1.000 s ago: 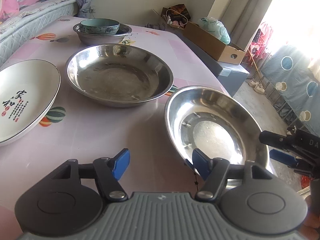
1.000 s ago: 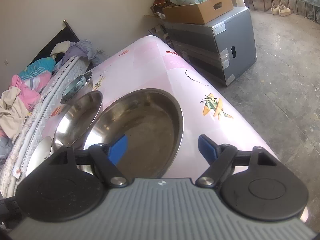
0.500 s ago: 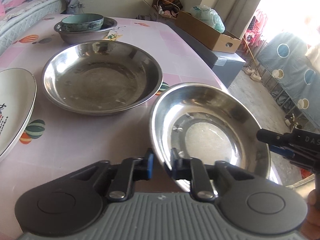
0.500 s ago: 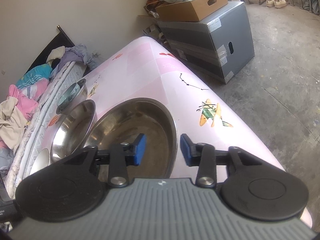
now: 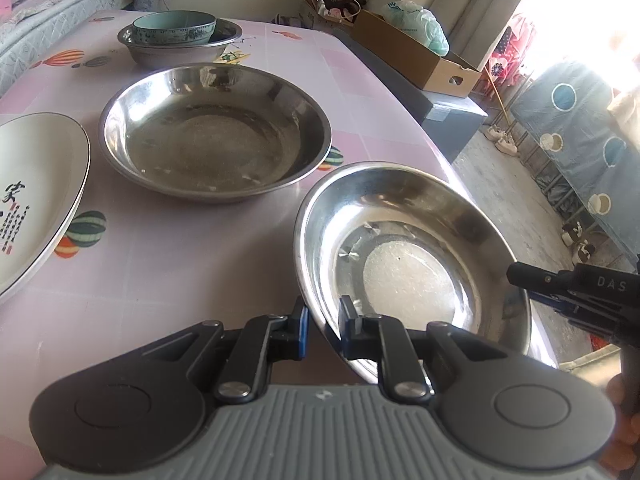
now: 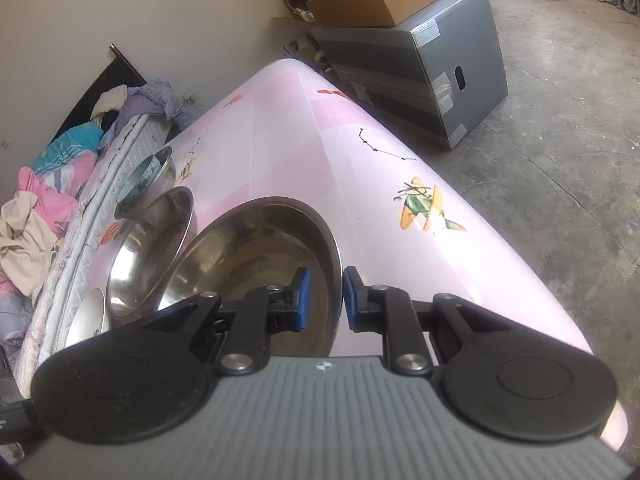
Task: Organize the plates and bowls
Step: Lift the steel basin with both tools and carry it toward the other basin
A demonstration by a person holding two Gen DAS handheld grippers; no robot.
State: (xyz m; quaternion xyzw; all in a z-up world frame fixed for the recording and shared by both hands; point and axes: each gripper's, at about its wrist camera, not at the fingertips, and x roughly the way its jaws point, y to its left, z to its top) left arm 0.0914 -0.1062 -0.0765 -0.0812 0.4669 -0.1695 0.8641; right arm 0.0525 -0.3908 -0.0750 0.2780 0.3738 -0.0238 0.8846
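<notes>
Both grippers are clamped on the thin rim of one shiny round steel bowl (image 5: 404,256), lower right: left gripper (image 5: 323,330) near edge, right gripper (image 6: 325,299), just closed. Behind, a wider empty steel basin (image 5: 216,132) on the pink patterned surface (image 5: 168,260).

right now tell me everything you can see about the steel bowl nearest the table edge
The near steel bowl is a shallow round basin of shiny, lightly scuffed metal with a thin rolled rim and a flat base, empty inside. It sits by the edge of the pink patterned table, beside a larger steel basin and apart from it. The left gripper pinches its rim on one side. The right gripper has just been closing on the opposite rim, jaws straddling it. Whether the bowl is lifted cannot be told.
</notes>
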